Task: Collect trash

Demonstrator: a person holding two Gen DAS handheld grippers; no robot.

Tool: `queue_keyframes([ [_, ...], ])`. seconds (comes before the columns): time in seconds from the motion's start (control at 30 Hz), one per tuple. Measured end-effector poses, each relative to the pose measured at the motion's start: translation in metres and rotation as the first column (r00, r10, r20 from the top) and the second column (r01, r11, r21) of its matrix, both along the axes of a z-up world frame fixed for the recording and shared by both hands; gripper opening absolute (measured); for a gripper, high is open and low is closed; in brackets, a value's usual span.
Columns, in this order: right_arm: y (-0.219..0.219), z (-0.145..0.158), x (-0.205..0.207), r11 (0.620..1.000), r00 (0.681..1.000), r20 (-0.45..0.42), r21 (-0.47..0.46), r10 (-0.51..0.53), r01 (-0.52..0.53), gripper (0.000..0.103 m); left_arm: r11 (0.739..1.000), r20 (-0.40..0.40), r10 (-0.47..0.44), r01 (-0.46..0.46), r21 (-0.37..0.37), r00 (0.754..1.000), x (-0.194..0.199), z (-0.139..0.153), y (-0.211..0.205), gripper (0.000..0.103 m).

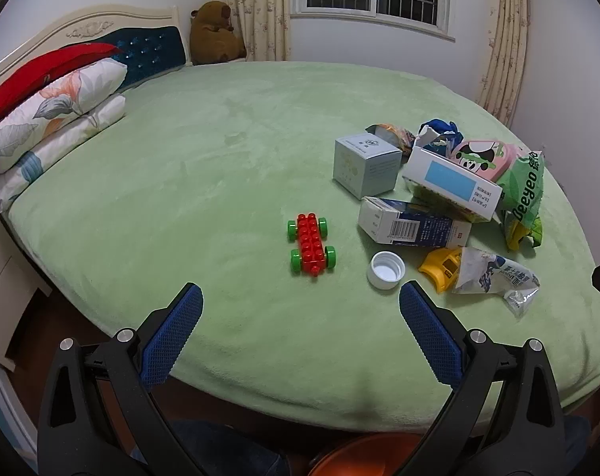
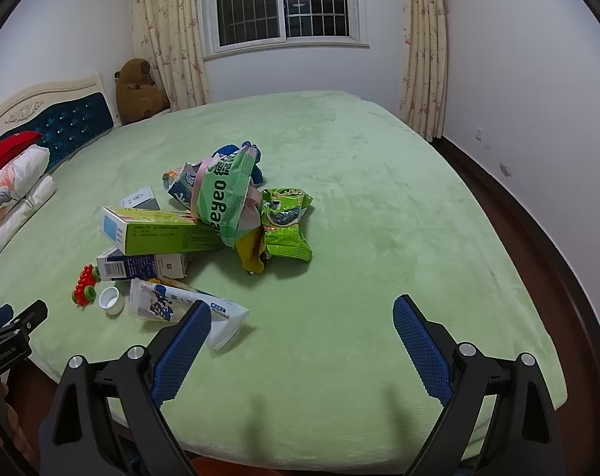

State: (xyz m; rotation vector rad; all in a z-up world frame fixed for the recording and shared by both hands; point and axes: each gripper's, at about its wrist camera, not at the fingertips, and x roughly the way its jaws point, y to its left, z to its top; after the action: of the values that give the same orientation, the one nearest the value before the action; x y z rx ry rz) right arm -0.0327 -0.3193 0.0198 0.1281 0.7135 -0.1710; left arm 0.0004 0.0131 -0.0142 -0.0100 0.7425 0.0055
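Crinkled foil and printed card make up the trash, a loose heap on the near right part of the bed [image 1: 220, 150] as the left wrist camera sees it. In that heap: a pale cube box [image 1: 365, 164], a white box with a blue panel [image 1: 452, 182], a barcode carton [image 1: 413, 226], a green bag [image 1: 524, 190], a pink panda pack [image 1: 478, 156], a silver wrapper [image 1: 494, 277], a yellow piece [image 1: 441, 267] and a white cap [image 1: 386, 269] lying open side up. The right wrist camera adds a green snack packet [image 2: 286, 224] on the far side of the pile. A red toy car [image 1: 310, 244] with green wheels sits just left of the cap, apart from the rubbish; I would judge it a toy, not trash.

Nothing looks collected yet. The left gripper [image 1: 300, 305] hangs over the bed edge, its fingers spread wide and empty, the cap just beyond its right finger. The right gripper [image 2: 302, 317] is likewise spread and empty, the silver wrapper partly behind its left finger. An orange rim [image 1: 363, 456] shows low in the left view, perhaps a bin, though too little shows to be sure. The whole pile is still to be picked up.

The bed wears a green fleece cover. Pillows [image 1: 58, 119] are stacked at the headboard [image 1: 149, 47], a brown plush [image 1: 216, 33] in the corner, floral curtains [image 2: 169, 39] beside a barred window [image 2: 284, 0], dark outside
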Motion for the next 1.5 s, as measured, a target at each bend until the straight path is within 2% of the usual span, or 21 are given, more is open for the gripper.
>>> queue_keyframes([
  [0.5,-0.001,-0.005,-0.001,1.0,1.0,-0.018,-0.004,0.01,-0.01,0.091,1.0,-0.014,0.013,-0.013,0.006,1.0,0.001,-0.009,0.006,0.097],
  [0.8,0.043,-0.022,0.019,0.981,0.98,-0.076,-0.048,0.184,-0.188,0.091,0.998,-0.038,0.059,-0.059,0.002,0.998,0.006,-0.016,0.029,0.097],
  [0.97,0.075,-0.03,0.047,0.939,0.946,-0.104,-0.126,0.308,-0.32,0.091,0.997,-0.05,0.079,-0.08,-0.006,0.996,0.005,-0.018,0.04,0.097],
  [1.1,0.091,-0.042,0.078,0.894,0.904,-0.176,-0.161,0.39,-0.418,0.089,0.996,-0.056,0.086,-0.086,-0.005,0.995,0.004,-0.018,0.042,0.097],
  [1.13,0.093,-0.045,0.083,0.887,0.897,-0.197,-0.172,0.395,-0.428,0.087,0.996,-0.057,0.085,-0.086,-0.01,0.995,0.003,-0.017,0.043,0.097],
  [1.17,0.094,-0.049,0.088,0.879,0.889,-0.218,-0.18,0.402,-0.442,0.077,0.996,-0.057,0.085,-0.086,-0.012,0.995,0.003,-0.016,0.043,0.097],
  [1.2,0.096,-0.054,0.093,0.867,0.874,-0.248,-0.177,0.418,-0.465,0.057,0.996,-0.056,0.087,-0.088,-0.011,0.995,0.003,-0.016,0.043,0.097],
  [1.3,0.093,-0.063,0.099,0.86,0.842,-0.289,-0.101,0.456,-0.501,0.024,0.996,-0.052,0.089,-0.09,-0.008,0.995,0.003,-0.016,0.044,0.097],
  [1.33,0.091,-0.062,0.096,0.858,0.839,-0.288,-0.096,0.462,-0.505,0.017,0.996,-0.051,0.089,-0.089,-0.009,0.995,0.002,-0.016,0.044,0.097],
  [1.4,0.086,-0.056,0.088,0.859,0.843,-0.266,-0.086,0.468,-0.504,0.01,0.996,-0.053,0.086,-0.087,-0.012,0.995,0.002,-0.017,0.044,0.097],
  [1.5,0.08,-0.048,0.072,0.861,0.848,-0.236,-0.077,0.474,-0.502,0.005,0.997,-0.064,0.066,-0.068,-0.026,0.996,0.004,-0.02,0.042,0.097],
])
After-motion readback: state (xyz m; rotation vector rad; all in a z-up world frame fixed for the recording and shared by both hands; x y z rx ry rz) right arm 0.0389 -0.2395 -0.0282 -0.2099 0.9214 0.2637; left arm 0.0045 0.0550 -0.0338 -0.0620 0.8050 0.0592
